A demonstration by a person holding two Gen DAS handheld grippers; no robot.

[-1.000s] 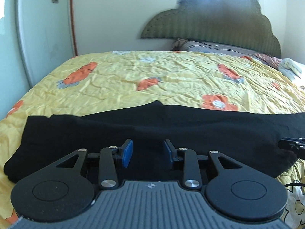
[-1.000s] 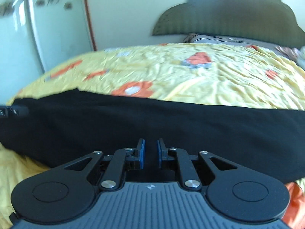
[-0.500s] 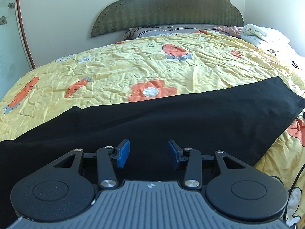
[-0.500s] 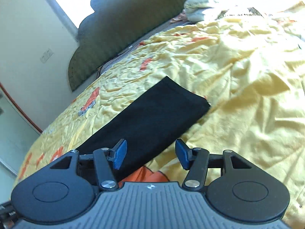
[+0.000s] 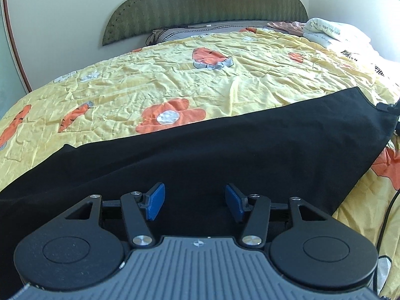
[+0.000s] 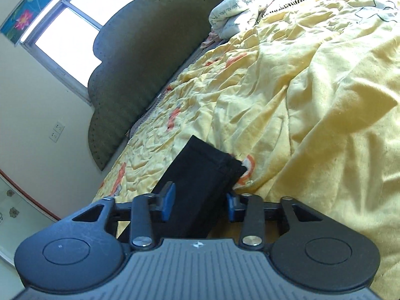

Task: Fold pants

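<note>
The black pants [image 5: 225, 150] lie flat as a long band across the near side of the yellow flowered bedspread [image 5: 225, 75]. My left gripper [image 5: 195, 203] is open and empty, low over the middle of the pants. In the right wrist view my right gripper [image 6: 200, 203] is open, with its blue fingers either side of the narrow leg end of the pants [image 6: 200, 175], not closed on it. The tip of the right gripper [image 5: 390, 107] shows at the right edge of the left wrist view, at the hem corner.
A green padded headboard [image 5: 205, 7] stands at the far end of the bed. A rolled white blanket [image 5: 332, 32] and pillows lie at the far right. A window [image 6: 75, 32] is above the headboard. The wall is on the left.
Both grippers have swung rightward along the pants. The right gripper opened from nearly shut and came down to straddle the leg end. The left gripper opened a little wider.
</note>
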